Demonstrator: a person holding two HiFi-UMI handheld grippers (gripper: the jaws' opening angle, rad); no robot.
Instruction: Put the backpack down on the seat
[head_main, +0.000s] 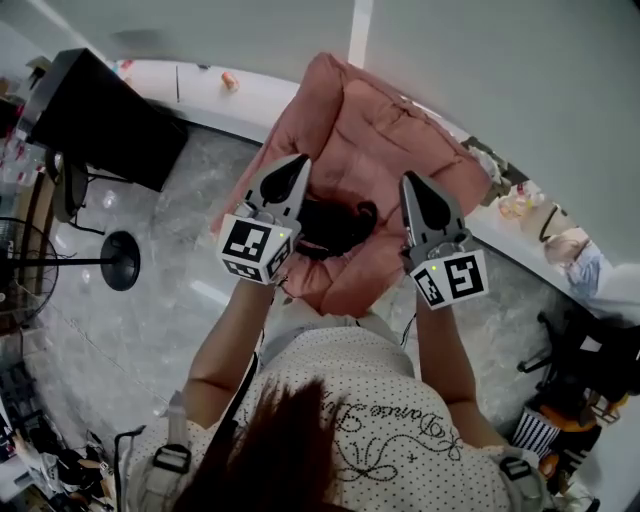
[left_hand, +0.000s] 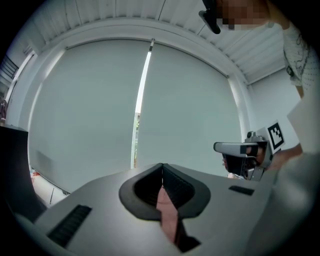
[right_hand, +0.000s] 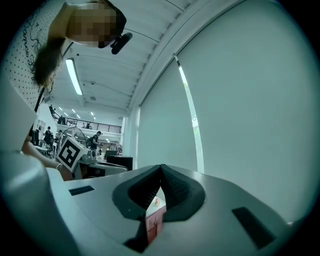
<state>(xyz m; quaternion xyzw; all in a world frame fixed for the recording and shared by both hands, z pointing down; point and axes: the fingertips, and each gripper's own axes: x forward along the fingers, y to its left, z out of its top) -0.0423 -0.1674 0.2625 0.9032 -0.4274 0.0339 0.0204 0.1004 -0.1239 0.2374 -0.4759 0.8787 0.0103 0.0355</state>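
Black backpack (head_main: 330, 228) seems to lie on the pink armchair (head_main: 370, 110) seat, between and just ahead of the left tool (head_main: 293, 170) and right tool (head_main: 417, 190), both closed and empty; placing looks done, so next is drawing both tools clear

Armchair (head_main: 385, 115) arms hem the seat (head_main: 338, 285) (front open); fan stand (head_main: 120, 260) left.
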